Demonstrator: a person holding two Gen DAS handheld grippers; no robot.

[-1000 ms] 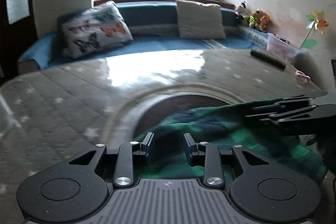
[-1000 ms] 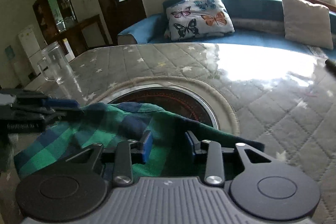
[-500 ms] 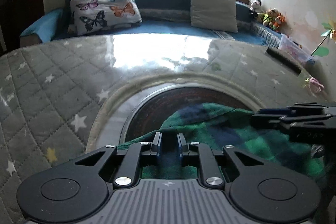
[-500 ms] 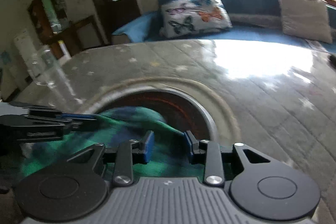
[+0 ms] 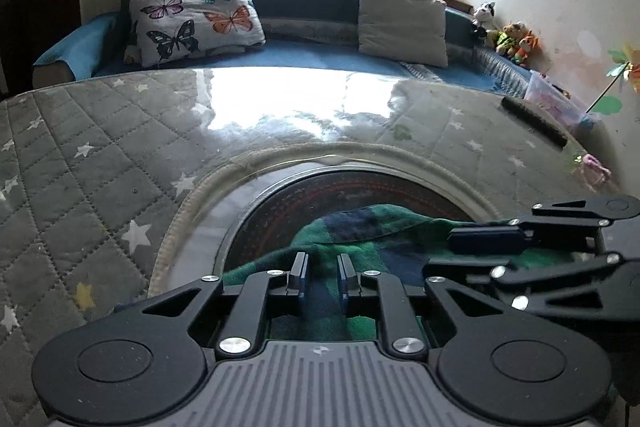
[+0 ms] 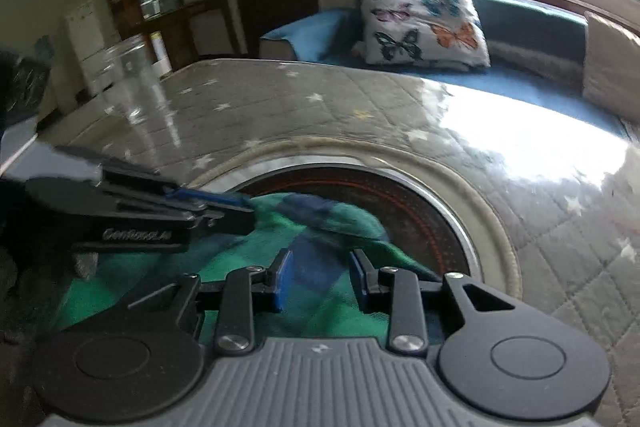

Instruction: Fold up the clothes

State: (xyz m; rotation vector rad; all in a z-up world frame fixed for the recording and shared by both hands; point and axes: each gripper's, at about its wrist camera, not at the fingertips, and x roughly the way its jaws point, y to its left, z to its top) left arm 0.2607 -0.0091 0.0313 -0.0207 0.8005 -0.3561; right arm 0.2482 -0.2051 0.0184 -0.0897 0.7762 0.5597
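Both claws' bodies hide the green plaid garment's (image 5: 384, 227) near part.

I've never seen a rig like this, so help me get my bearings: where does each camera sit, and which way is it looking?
Left wrist: sits on the left gripper, looking forward and down past its fingers, closed on the green plaid cloth; the right gripper enters from the right.
Right wrist: sits on the right gripper, looking the same way; the left gripper enters from the left.
Shared: cloth, quilted table cover, butterfly pillow, window seat.
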